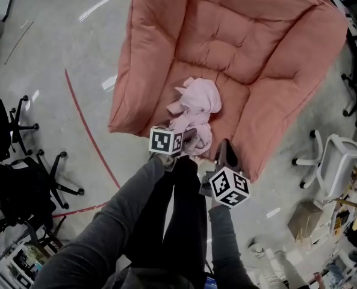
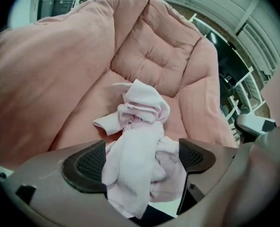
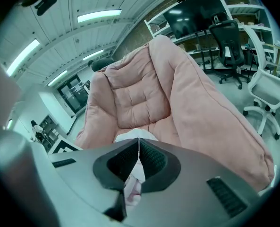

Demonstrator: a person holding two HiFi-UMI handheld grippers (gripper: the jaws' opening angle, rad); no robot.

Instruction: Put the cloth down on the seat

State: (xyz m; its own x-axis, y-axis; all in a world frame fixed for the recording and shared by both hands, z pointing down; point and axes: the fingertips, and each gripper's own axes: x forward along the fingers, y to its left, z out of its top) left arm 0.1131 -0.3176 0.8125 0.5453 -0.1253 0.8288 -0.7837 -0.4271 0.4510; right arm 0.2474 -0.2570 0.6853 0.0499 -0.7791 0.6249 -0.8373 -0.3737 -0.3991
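one crumpled pale-pink cloth (image 1: 195, 104) lies bunched on the salmon seat (image 1: 250, 47); left gripper (image 2: 140, 157) gapes wide around its near end, right gripper (image 3: 139, 144) has its jaws pinched together.

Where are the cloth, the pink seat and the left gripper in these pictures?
cloth (image 1: 197, 98), head view, its crumpled upper part.
pink seat (image 1: 226, 44), head view, bare quilted cushion.
left gripper (image 2: 140, 162), left gripper view, midway between its fingertips.

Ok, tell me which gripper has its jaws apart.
The left gripper: its jaws stand apart with the cloth between them, while those of the right gripper are together.
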